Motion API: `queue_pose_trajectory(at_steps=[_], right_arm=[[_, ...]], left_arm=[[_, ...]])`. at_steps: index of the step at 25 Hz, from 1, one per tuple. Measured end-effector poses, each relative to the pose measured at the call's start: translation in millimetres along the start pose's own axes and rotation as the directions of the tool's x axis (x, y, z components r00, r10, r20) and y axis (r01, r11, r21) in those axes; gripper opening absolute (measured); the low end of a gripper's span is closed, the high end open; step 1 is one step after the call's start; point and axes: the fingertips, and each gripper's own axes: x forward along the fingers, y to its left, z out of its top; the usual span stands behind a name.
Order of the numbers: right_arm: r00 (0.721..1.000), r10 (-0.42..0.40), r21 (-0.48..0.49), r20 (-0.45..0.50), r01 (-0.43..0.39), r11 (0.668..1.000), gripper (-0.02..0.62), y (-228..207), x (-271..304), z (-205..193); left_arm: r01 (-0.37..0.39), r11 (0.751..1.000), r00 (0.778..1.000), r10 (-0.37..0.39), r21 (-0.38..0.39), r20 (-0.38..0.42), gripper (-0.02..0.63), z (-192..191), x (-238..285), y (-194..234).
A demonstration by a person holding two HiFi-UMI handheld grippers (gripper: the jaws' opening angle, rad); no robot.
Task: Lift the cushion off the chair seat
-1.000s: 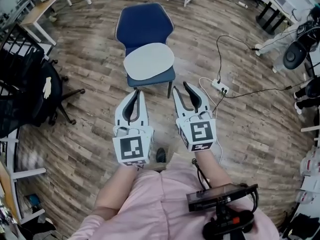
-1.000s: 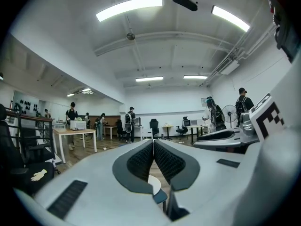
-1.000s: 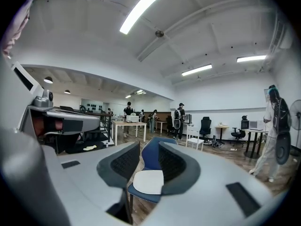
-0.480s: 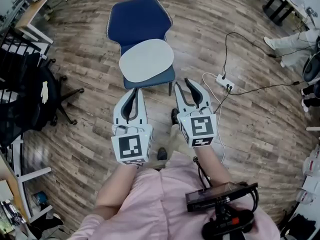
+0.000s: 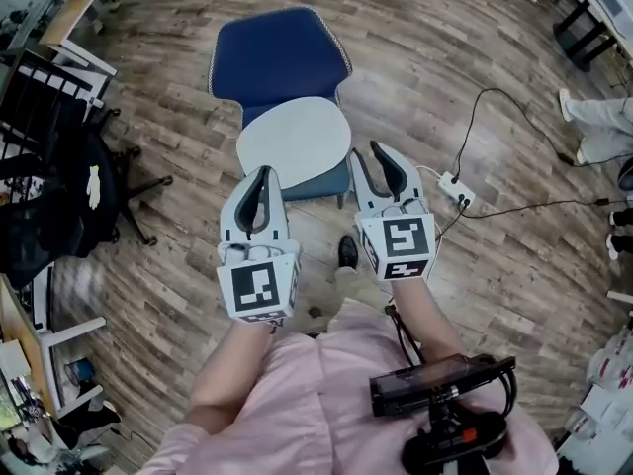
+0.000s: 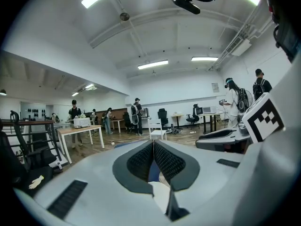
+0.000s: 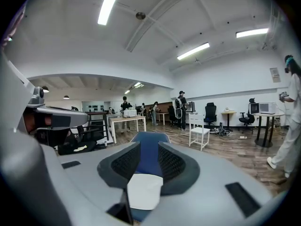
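Observation:
A pale grey oval cushion [image 5: 294,142] lies on the seat of a blue chair [image 5: 277,57] that stands on the wood floor in the head view. My left gripper [image 5: 263,173] hovers at the cushion's front left edge, its jaws shut with nothing between them. My right gripper [image 5: 380,152] hovers just off the cushion's right edge, open by a narrow gap and holding nothing. The right gripper view looks past the right gripper [image 7: 148,146] at the cushion [image 7: 145,189] and chair back [image 7: 148,164]. In the left gripper view the left gripper [image 6: 153,145] hides most of the cushion [image 6: 160,195].
A black office chair [image 5: 59,196] stands at the left. A power strip [image 5: 457,188] with cables lies on the floor at the right. A white desk [image 5: 69,18] is at the far left, and my shoe [image 5: 347,252] is just before the chair.
I have come closer to the chair. Both grippers have moved forward and now reach the cushion's front edge; their jaws have not changed.

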Motion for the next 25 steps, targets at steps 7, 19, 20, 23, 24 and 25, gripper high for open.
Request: queue_pose_trajectory(at_steps=[7, 19, 20, 23, 24, 25], right_arm=[[0.999, 0.036, -0.016, 0.022, -0.035, 0.999, 0.114, -29, 54, 28], [0.998, 0.007, -0.013, -0.068, -0.008, 1.0, 0.114, -55, 124, 6], [0.997, 0.004, -0.011, -0.082, -0.005, 1.0, 0.114, -57, 131, 1], [0.993, 0.0, 0.002, -0.122, 0.0, 1.0, 0.114, -60, 157, -18], [0.991, -0.003, 0.006, -0.137, 0.004, 1.0, 0.114, -62, 165, -25], [0.988, -0.007, 0.01, -0.152, 0.008, 1.0, 0.114, -64, 173, -32]], left_arm=[[-0.066, 0.998, 0.998, 0.066, -0.003, 0.01, 0.014, 18, 44, 19], [-0.043, 0.997, 0.998, 0.041, -0.06, -0.039, 0.014, -10, 119, 48], [-0.036, 0.997, 0.998, 0.033, -0.063, -0.046, 0.014, -14, 128, 51], [-0.013, 0.998, 0.997, 0.008, -0.068, -0.072, 0.014, -30, 153, 59], [-0.002, 0.998, 0.997, -0.003, -0.069, -0.083, 0.014, -37, 162, 62], [0.009, 0.997, 0.995, -0.016, -0.071, -0.099, 0.014, -45, 171, 63]])
